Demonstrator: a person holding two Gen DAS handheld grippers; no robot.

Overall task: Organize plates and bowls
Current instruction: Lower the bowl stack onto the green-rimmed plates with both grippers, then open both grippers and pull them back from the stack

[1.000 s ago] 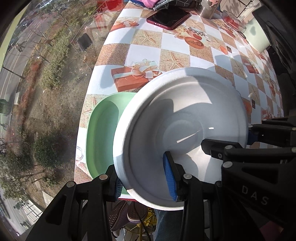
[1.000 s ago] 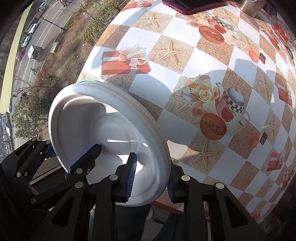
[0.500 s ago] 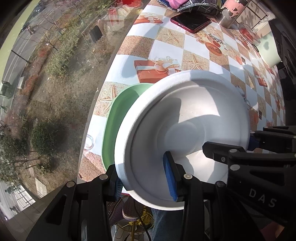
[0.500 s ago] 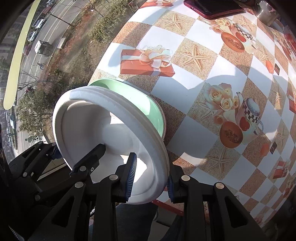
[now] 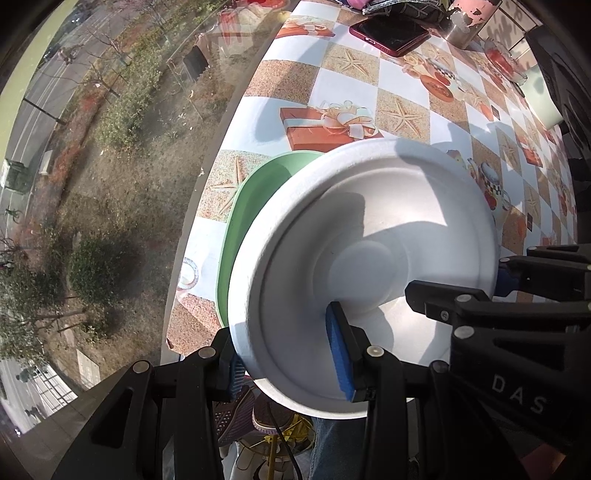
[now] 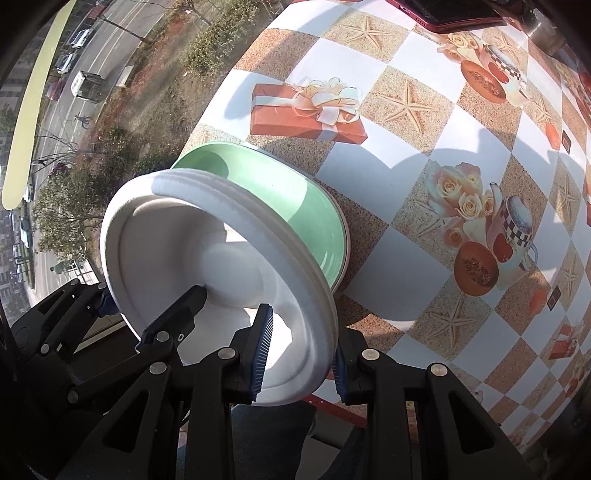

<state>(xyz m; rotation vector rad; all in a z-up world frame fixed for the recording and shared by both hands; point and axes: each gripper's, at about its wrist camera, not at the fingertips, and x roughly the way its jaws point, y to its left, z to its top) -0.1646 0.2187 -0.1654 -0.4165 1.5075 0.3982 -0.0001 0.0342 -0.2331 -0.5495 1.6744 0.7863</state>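
A table (image 5: 391, 88) covered with a checkered, printed cloth fills most of both views. A green plate (image 6: 314, 218) is seen lying near its edge. Above it, tilted, a stack of white plates (image 5: 369, 258) is held over the green plate. The stack's rim is clamped by the left gripper (image 5: 291, 362) on one side and by the right gripper (image 6: 301, 354) on the other. A red phone (image 5: 388, 35) is seen farther back.
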